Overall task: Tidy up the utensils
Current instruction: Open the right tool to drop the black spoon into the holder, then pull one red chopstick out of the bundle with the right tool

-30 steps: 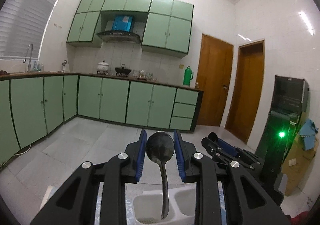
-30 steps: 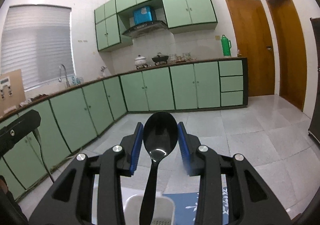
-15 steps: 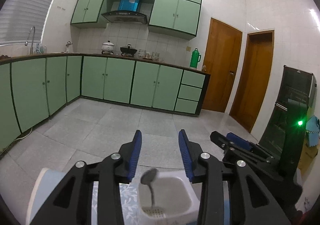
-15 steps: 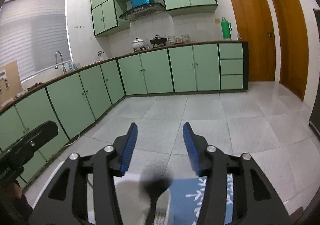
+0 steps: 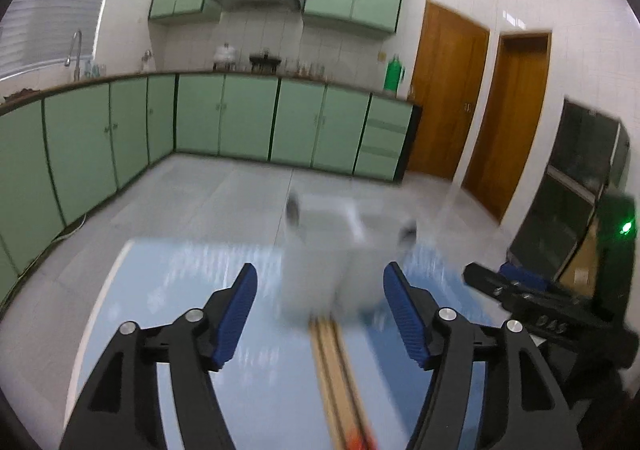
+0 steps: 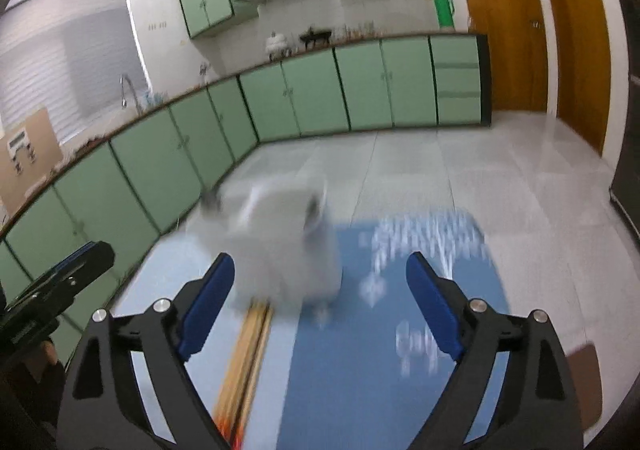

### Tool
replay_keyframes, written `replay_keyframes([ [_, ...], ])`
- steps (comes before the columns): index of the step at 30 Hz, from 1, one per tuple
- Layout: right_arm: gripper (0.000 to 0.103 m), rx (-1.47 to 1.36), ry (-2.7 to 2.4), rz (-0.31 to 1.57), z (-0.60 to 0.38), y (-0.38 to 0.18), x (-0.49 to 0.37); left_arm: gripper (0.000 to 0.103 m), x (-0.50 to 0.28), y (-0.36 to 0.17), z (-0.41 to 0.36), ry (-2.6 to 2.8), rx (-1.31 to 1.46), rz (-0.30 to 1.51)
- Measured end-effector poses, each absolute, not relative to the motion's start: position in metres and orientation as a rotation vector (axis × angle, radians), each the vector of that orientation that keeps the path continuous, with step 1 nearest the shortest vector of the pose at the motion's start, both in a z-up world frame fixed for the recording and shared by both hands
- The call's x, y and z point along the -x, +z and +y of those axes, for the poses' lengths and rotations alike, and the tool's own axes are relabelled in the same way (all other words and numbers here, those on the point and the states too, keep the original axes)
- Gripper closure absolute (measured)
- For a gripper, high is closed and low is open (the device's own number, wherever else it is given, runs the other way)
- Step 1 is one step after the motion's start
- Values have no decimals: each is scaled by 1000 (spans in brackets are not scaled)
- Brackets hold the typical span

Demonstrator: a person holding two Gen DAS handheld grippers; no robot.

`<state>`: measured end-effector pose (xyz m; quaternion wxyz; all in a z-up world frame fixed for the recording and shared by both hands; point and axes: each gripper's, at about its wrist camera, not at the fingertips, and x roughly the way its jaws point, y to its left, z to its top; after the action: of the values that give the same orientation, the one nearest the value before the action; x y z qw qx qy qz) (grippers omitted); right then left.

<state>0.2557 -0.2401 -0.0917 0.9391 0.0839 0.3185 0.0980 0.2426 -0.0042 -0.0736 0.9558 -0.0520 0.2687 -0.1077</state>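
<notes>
A white utensil holder (image 5: 324,254) stands on the blue patterned tablecloth (image 5: 180,290), blurred by motion; two dark spoon heads stick up from it, one at its left (image 5: 293,210) and one at its right (image 5: 409,236). The holder also shows in the right wrist view (image 6: 280,246). A pair of wooden chopsticks (image 5: 336,374) lies on the cloth in front of the holder, also visible in the right wrist view (image 6: 244,358). My left gripper (image 5: 320,314) is open and empty, above the chopsticks. My right gripper (image 6: 320,302) is open and empty, with the chopsticks under its left finger.
The right gripper (image 5: 536,306) shows at the right of the left wrist view; the left gripper (image 6: 52,290) shows at the left of the right wrist view. The table's left edge (image 5: 104,290) drops to a tiled floor. Green cabinets and wooden doors stand far behind.
Both grippers let go of their spoons, which now stand in the holder. Both grippers opened wide, pulled back and tilted down; the chopsticks came into view.
</notes>
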Motion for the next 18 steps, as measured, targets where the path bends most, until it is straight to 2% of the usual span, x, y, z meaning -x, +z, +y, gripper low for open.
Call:
replay_keyframes([
  [7,18,-126,236,789,-206,-143,-184,38,-195,-141,8,-160,87,724],
  [18,18,-20,266,878,-171,-174,-153,38,-178,-189,8,-132,44,859],
])
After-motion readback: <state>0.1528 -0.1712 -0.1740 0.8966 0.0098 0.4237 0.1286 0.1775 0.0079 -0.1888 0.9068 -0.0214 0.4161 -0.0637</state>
